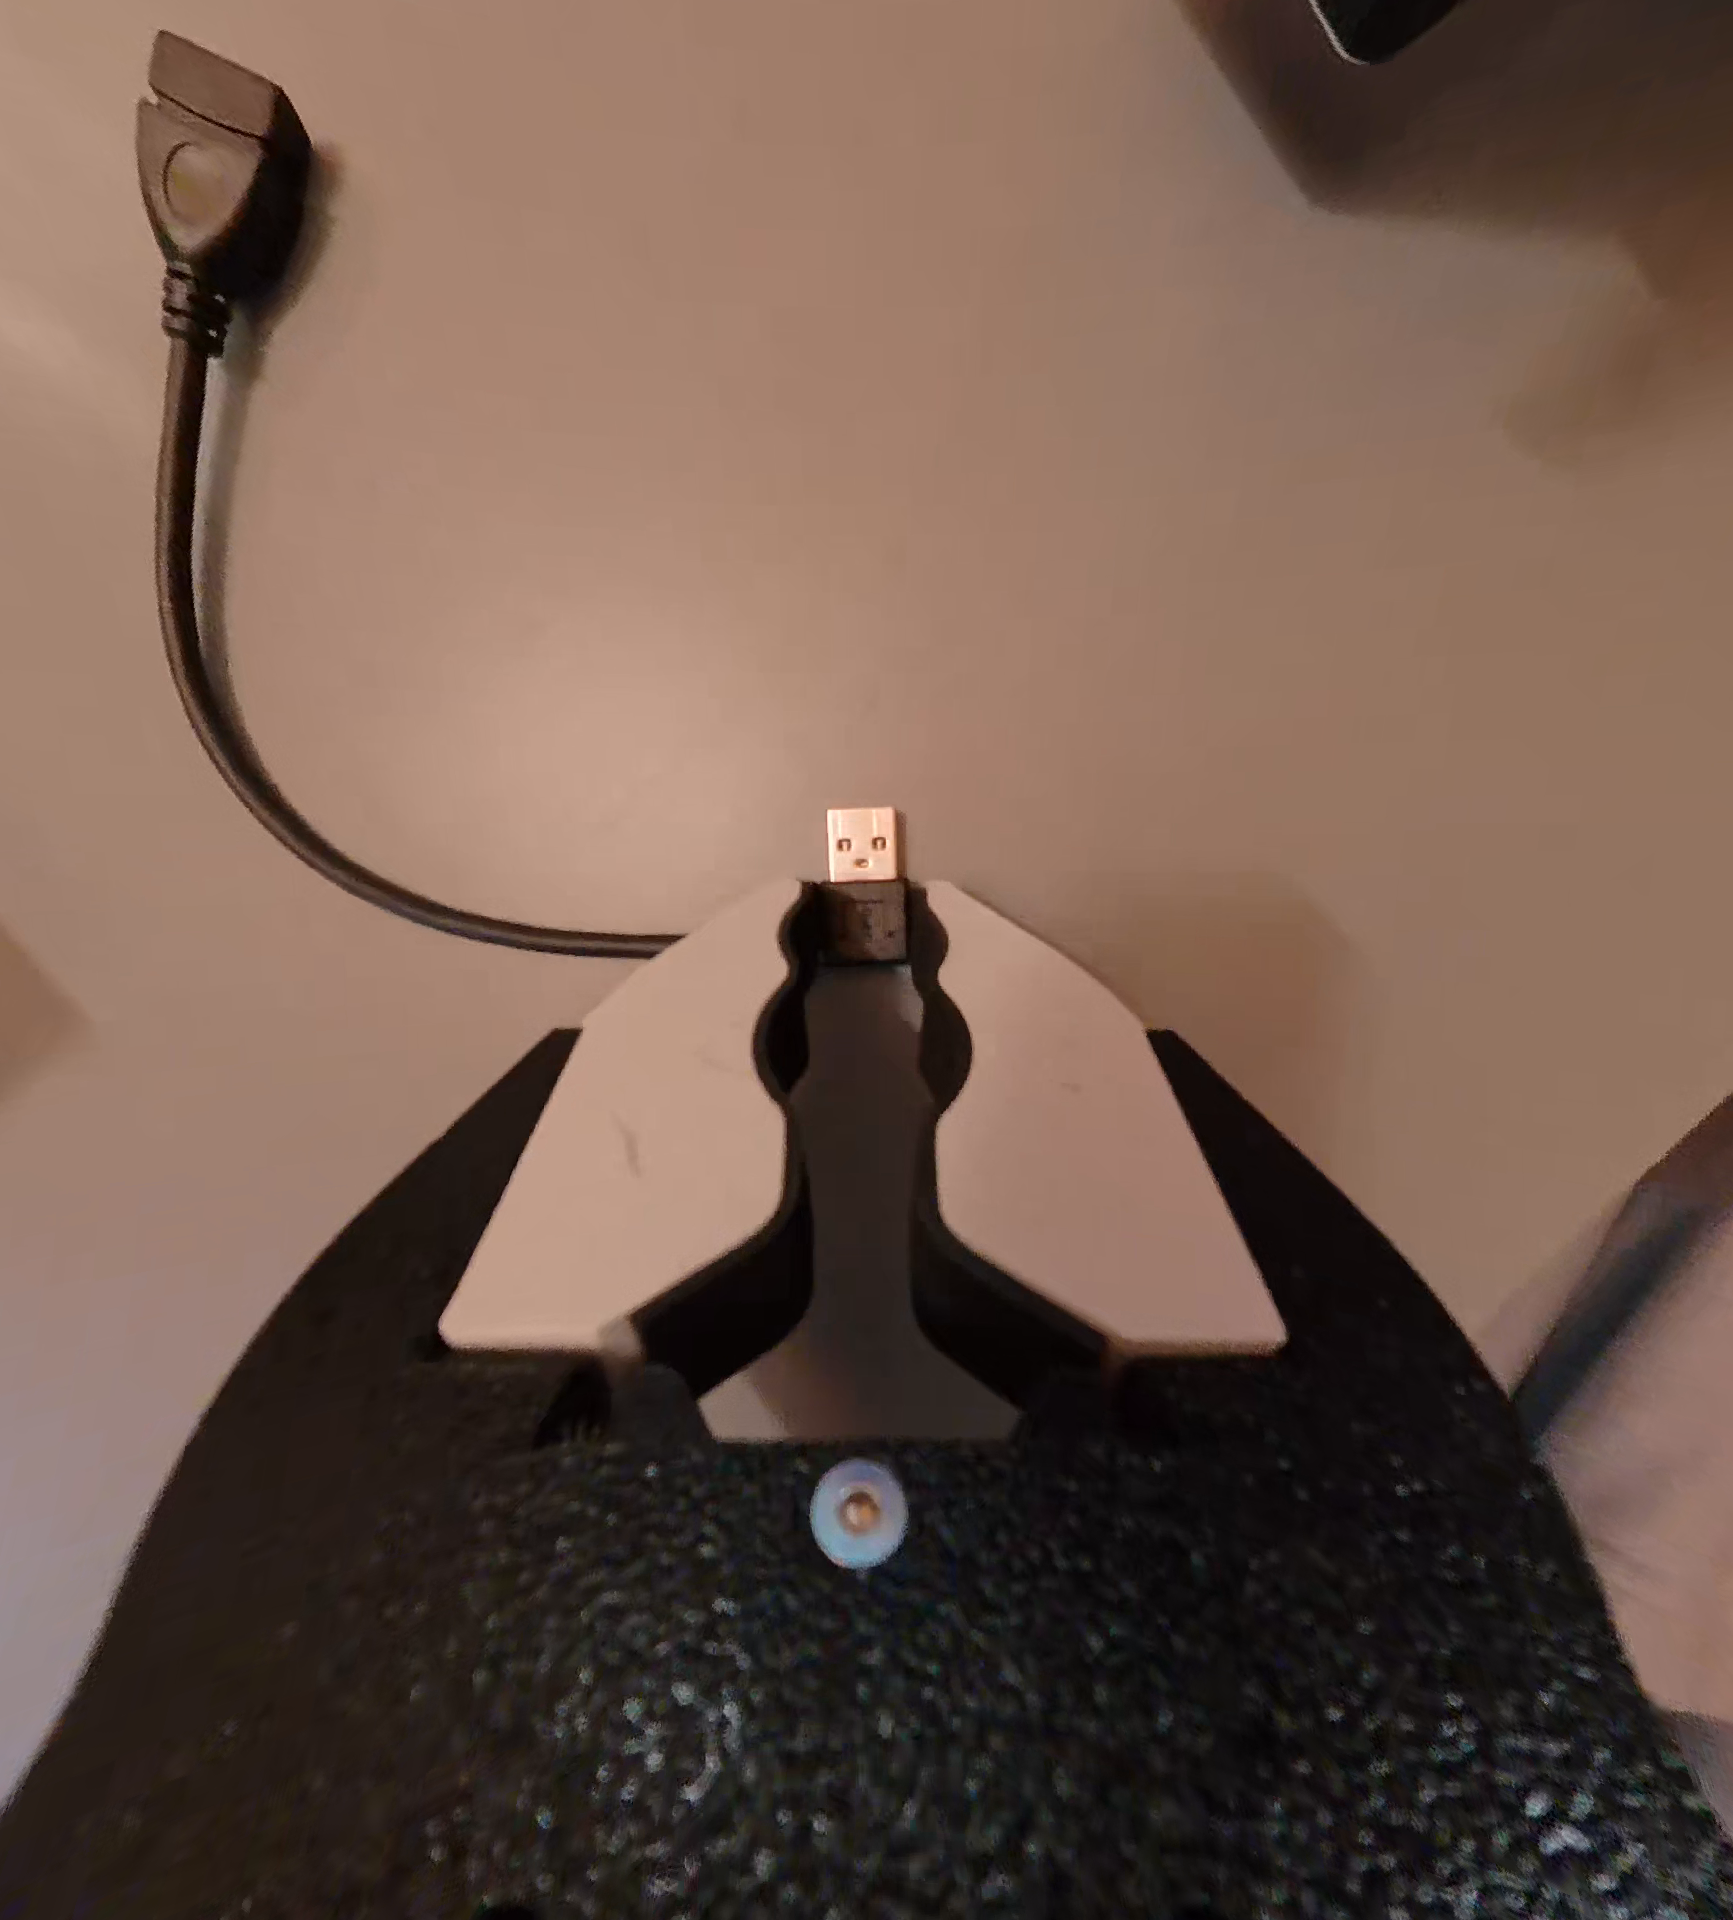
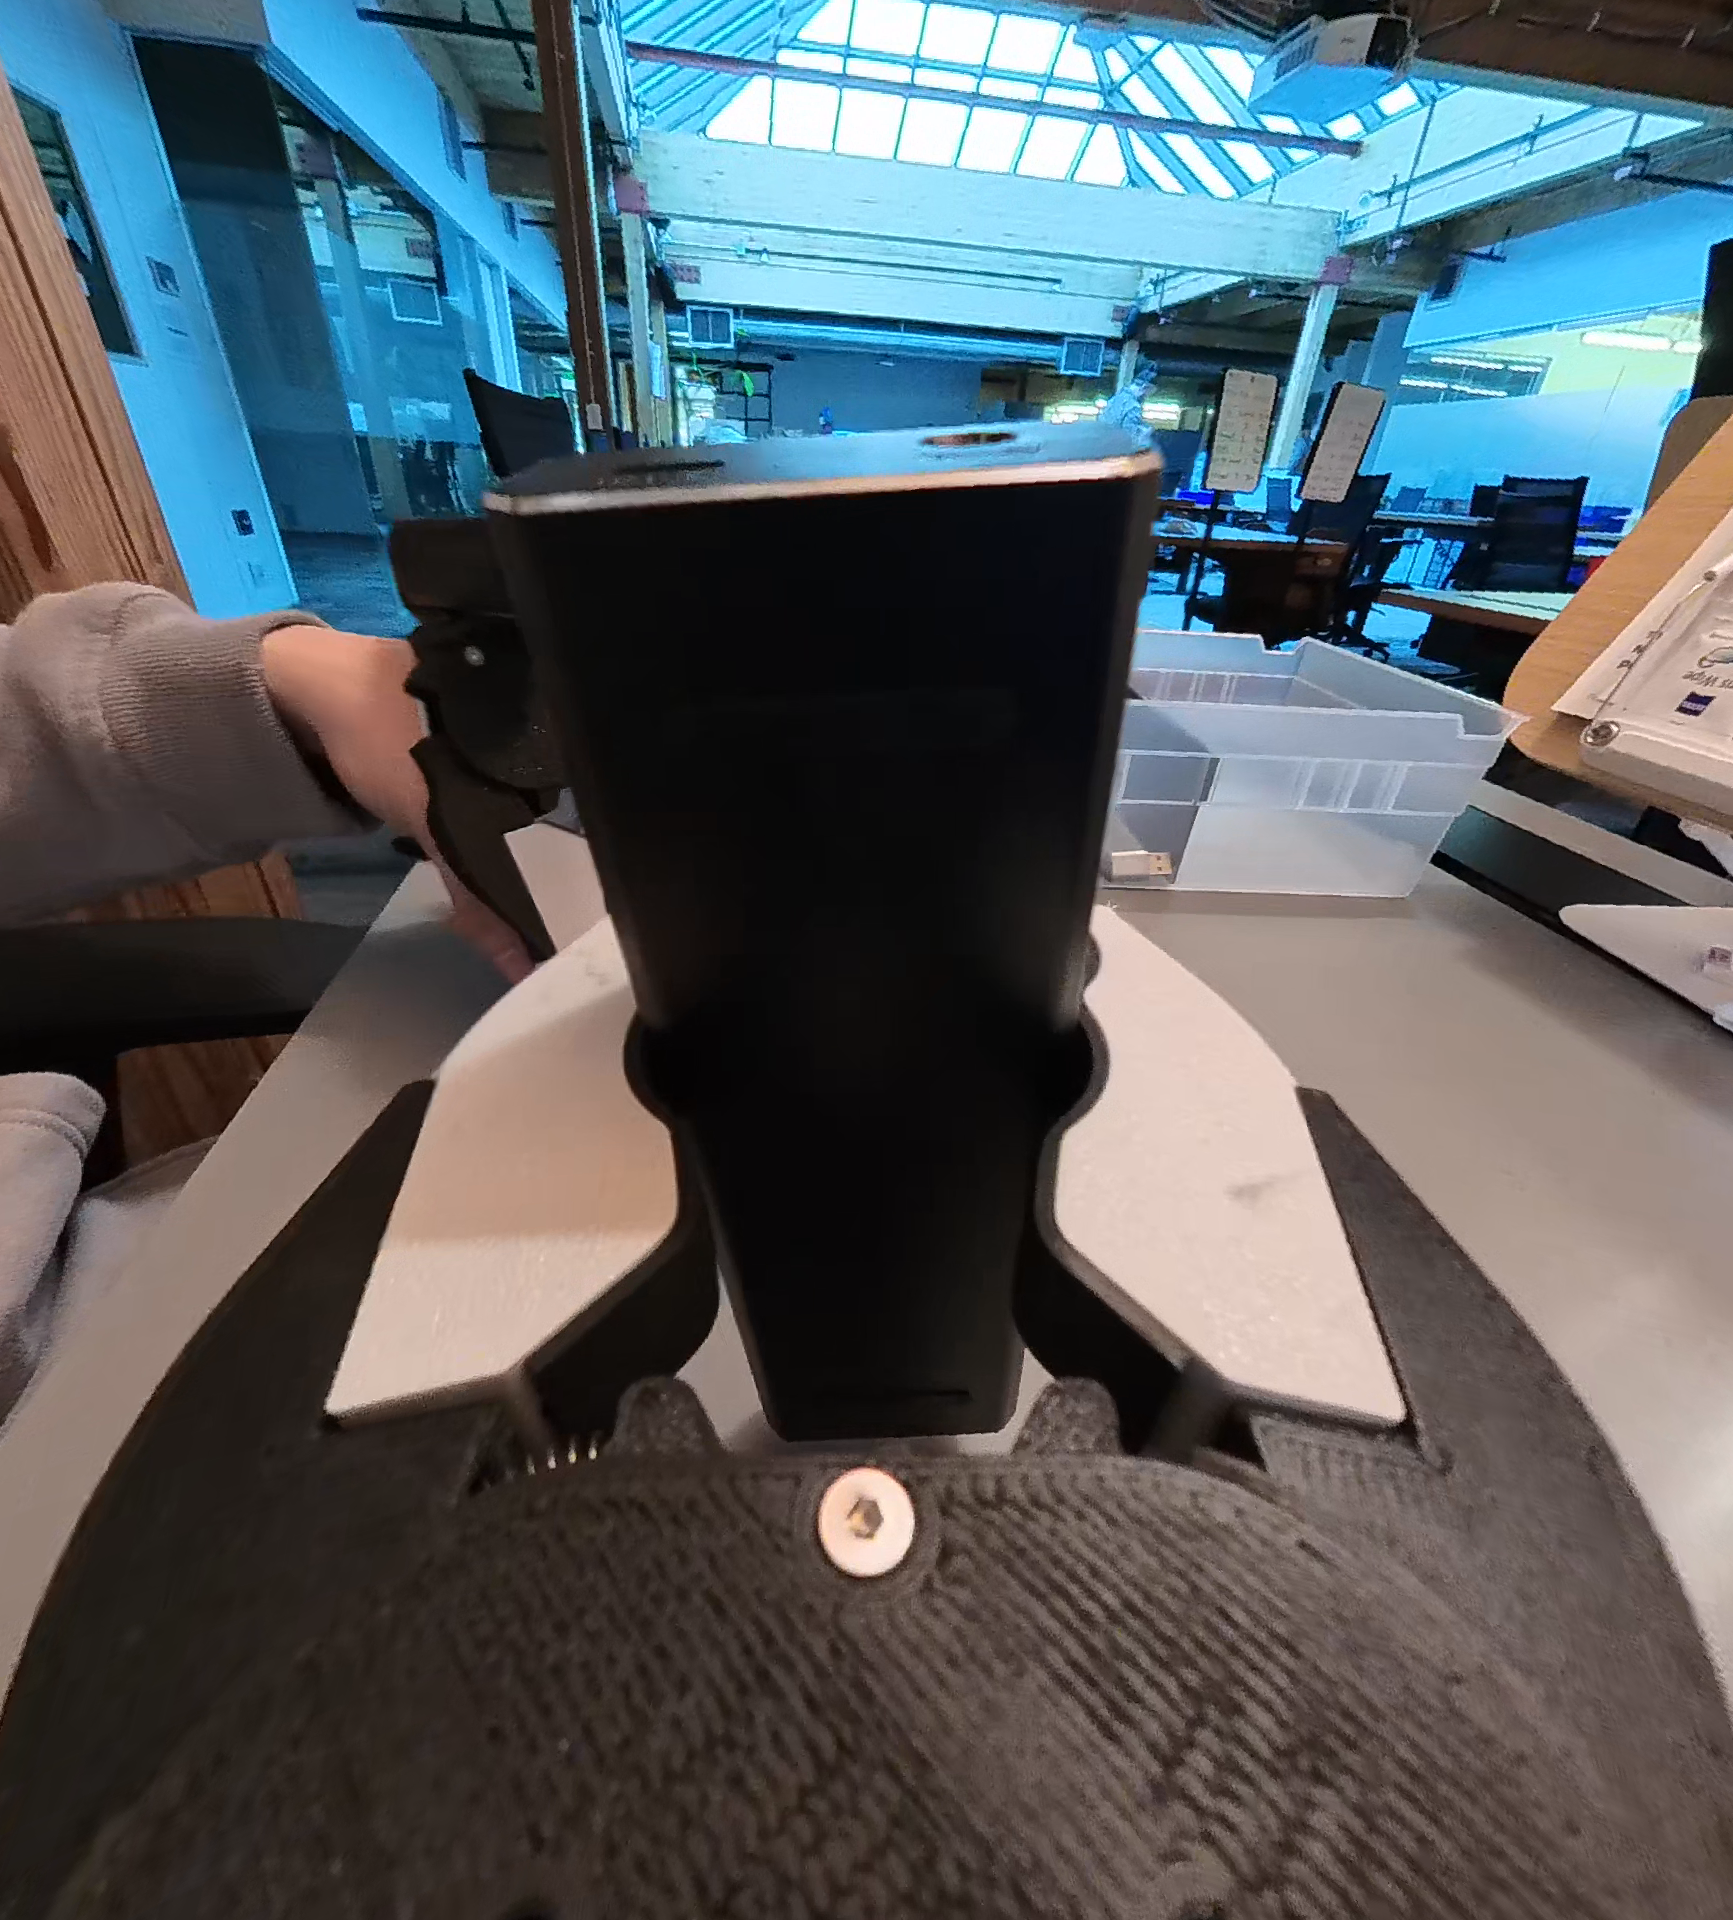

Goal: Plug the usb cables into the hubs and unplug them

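My left gripper (image 1: 864,891) is shut on the black plug body of a short black USB cable (image 1: 178,582). The metal USB plug (image 1: 864,844) sticks out forward past the fingertips, over the beige table. The cable curves left and away to its black socket end (image 1: 209,156), which lies on the table at the upper left. My right gripper (image 2: 862,997) is shut on a black box-shaped hub (image 2: 831,790) and holds it upright, with port openings showing on its far top face. The hub's corner also shows in the left wrist view (image 1: 1381,26), at the top right.
A clear plastic bin (image 2: 1298,769) stands on the grey table (image 2: 1516,1195) behind the hub, with a small USB stick (image 2: 1142,864) beside it. A tilted board with papers (image 2: 1693,634) is at the right. A person's hand (image 2: 363,707) holds the other gripper at the left.
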